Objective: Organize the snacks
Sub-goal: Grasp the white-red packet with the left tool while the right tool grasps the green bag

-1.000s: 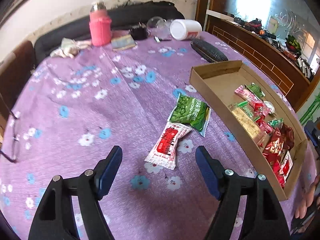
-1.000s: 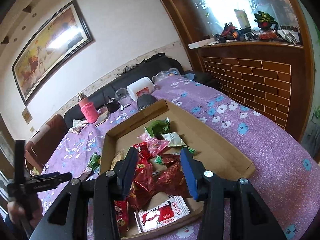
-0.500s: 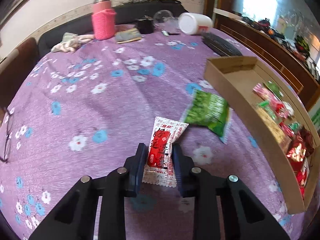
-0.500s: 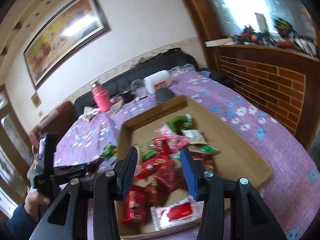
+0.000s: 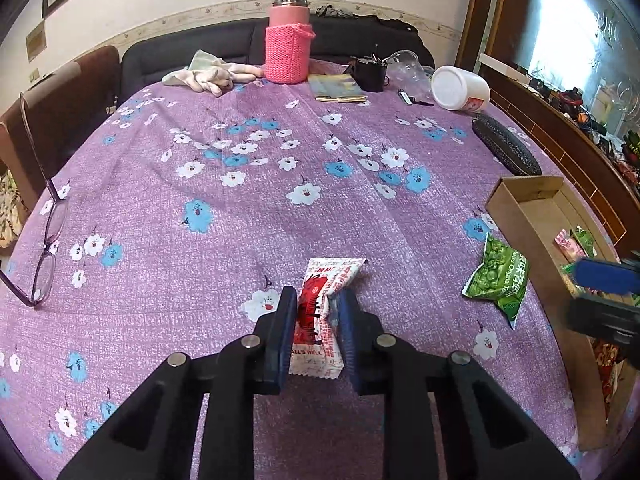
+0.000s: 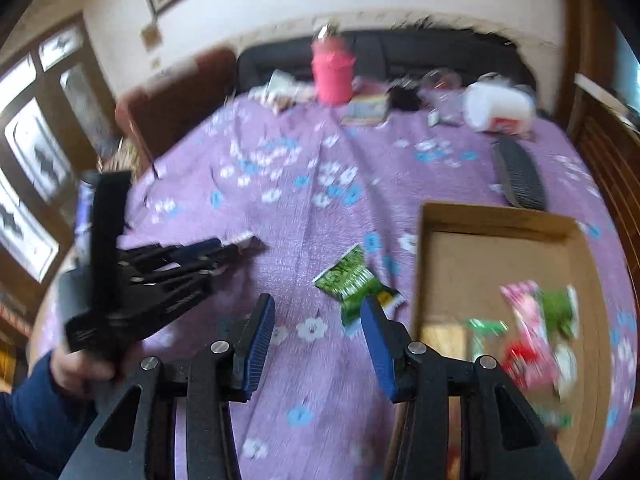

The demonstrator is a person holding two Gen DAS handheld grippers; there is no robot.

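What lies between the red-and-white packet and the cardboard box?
The green snack packet, flat on the tablecloth between red-and-white packet and cardboard box; left wrist view.

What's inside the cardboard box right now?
The cardboard box holds a loose pile of snack packets: pink, green and red ones at its near end. Its far end is bare cardboard. Blur and the right gripper hide the nearest corner.

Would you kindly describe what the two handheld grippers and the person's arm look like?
Both the left gripper and right gripper have matte black angular frames with silver rivets and ribbed blue finger pads. No cables visible. The left hand wears a dark navy sleeve.
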